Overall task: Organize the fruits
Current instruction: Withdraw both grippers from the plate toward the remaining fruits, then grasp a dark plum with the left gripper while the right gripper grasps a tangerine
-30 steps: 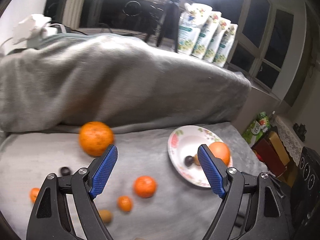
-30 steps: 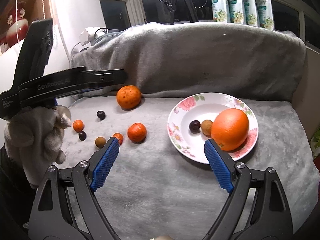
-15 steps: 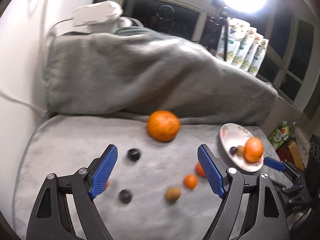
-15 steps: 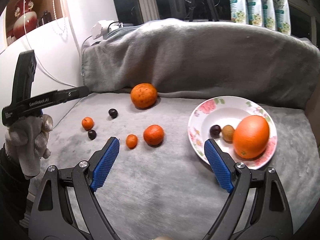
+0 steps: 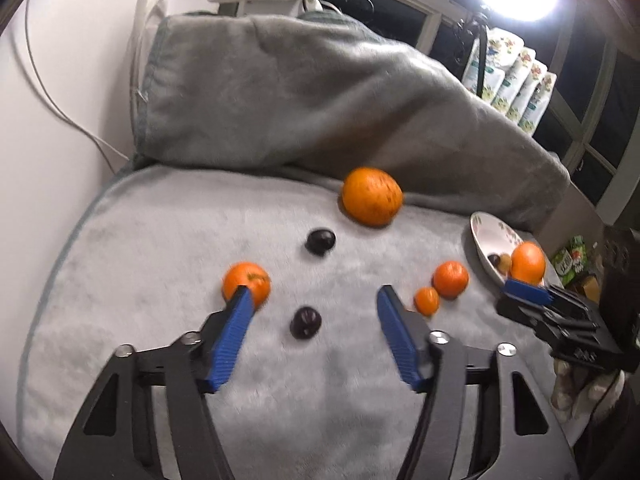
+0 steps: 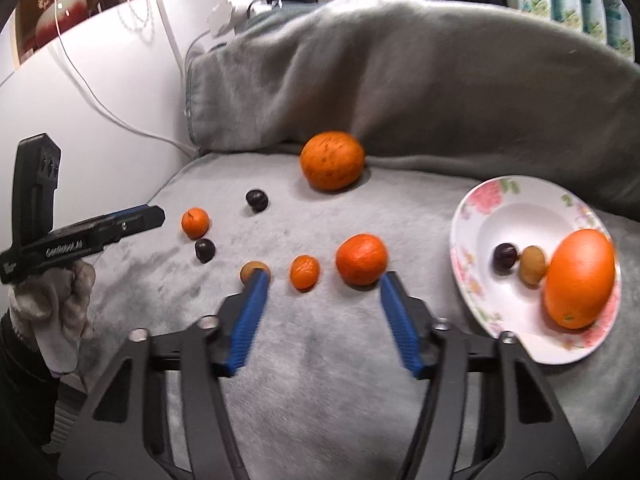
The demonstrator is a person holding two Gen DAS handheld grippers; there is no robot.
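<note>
- A grey plush blanket [image 6: 328, 360] covers the work surface and the hump behind it; its soft pile should keep round fruit from rolling far.
- The floral plate [image 6: 516, 208] sits at the right, already holding a smooth orange [image 6: 580, 278], a tan kiwi-like fruit [image 6: 533, 265] and a dark plum [image 6: 505, 256].
- A speckled large orange [image 6: 332, 160] rests at the foot of the hump, likely the heaviest loose piece and best taken across its middle.
- A tangerine [image 6: 361, 259] and a small mandarin [image 6: 305, 272] lie just ahead of the right gripper [image 6: 320, 284]; their loose, soft skins call for a light squeeze.
- The right gripper's jaws, just closing, stand partly spread and pinch nothing; a small tan fruit [image 6: 251, 269] peeks from behind its left finger.
- The left gripper [image 5: 312, 300], also just closing and partly spread, holds nothing; a dark plum [image 5: 305, 322] lies between its fingers, untouched, smooth and probably slippery.
- Another mandarin [image 5: 246, 280] sits behind that gripper's left finger, and a second plum [image 5: 320, 241] lies farther back.
- White lettering on the left gripper's side is blurred; it appears to read "GenRobot".
</note>
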